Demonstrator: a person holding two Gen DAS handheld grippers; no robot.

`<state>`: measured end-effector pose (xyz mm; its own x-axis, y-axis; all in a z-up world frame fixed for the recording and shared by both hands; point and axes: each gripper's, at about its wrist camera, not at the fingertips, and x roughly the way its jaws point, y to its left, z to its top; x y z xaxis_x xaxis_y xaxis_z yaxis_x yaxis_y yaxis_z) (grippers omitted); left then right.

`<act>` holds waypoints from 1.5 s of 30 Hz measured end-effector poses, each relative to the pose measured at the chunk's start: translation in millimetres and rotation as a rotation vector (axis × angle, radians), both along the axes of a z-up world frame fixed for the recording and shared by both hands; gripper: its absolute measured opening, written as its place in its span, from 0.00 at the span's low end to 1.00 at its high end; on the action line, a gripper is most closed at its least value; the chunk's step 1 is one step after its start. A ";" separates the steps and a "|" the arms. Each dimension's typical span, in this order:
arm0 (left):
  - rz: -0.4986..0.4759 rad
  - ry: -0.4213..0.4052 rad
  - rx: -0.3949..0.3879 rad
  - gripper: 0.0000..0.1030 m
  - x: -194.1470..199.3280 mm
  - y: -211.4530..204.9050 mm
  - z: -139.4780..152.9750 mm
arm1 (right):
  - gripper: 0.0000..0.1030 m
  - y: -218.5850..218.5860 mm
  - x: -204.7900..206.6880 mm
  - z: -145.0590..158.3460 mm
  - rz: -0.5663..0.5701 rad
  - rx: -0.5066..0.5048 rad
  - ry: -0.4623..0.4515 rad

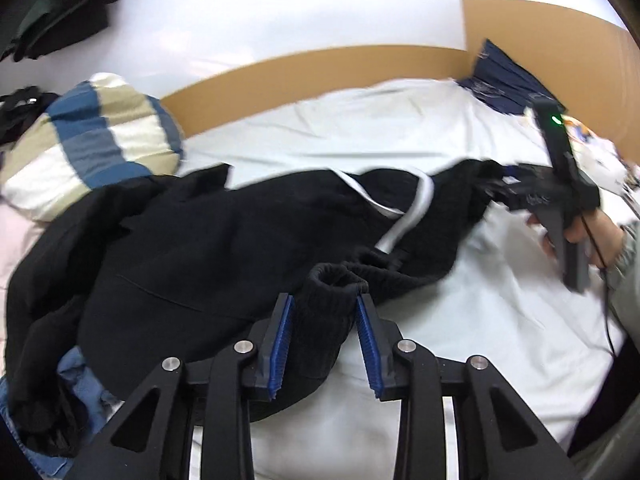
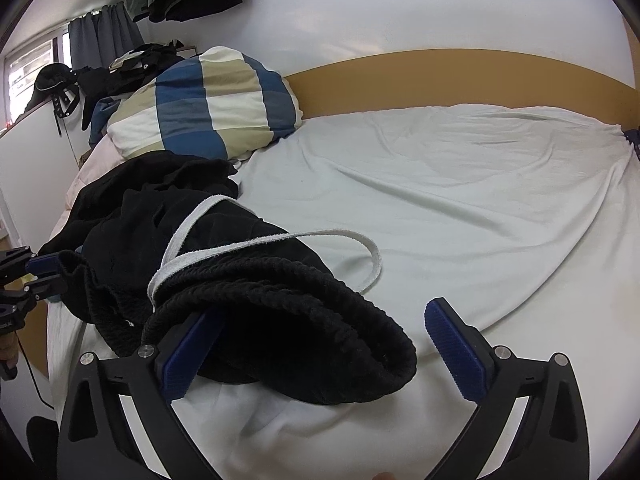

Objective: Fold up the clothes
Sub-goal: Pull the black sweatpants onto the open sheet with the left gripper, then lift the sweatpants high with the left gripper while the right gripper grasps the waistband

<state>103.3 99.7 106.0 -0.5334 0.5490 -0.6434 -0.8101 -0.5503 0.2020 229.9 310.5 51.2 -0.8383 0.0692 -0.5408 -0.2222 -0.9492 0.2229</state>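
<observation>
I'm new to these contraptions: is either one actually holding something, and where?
The left gripper pinches the black sweatpants by a ribbed cuff. The right gripper is open, straddling the ribbed waistband without clamping it.

1. Left gripper (image 1: 325,340): black angular linkage arms with triangular cut-outs; round silver screws at the pivots; ribbed blue pads (image 1: 282,344) lining both fingers.
2. Right gripper (image 2: 316,344): same black frame, silver screws, textured blue pads (image 2: 452,344).
3. From the left wrist view, right unit carried a black pistol-style handle, green indicator light, thin black cable trailing below.
4. Grey sleeve (image 1: 630,256), gathered cuff, noted at the wrist.
</observation>
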 end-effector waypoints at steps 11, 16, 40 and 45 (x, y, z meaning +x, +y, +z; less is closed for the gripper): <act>0.014 0.060 -0.259 0.66 18.5 25.4 -56.9 | 1.00 -0.7 -2.0 -2.7 0.020 -0.021 -0.009; -0.006 0.059 -0.267 0.35 23.5 27.0 -66.9 | 1.00 -0.9 -4.9 -3.9 0.015 -0.020 -0.034; 0.085 0.351 0.356 0.17 99.9 -98.4 194.8 | 0.17 -48.7 67.4 150.4 0.119 -0.127 0.290; 0.047 0.331 0.545 0.16 117.7 -136.4 260.8 | 0.16 -75.3 113.5 286.6 0.035 0.016 0.399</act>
<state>221.0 -36.7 366.8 -0.6877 0.7220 -0.0760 -0.7252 -0.6783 0.1184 343.4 235.2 337.8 -0.9843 0.0426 -0.1714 -0.0885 -0.9587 0.2702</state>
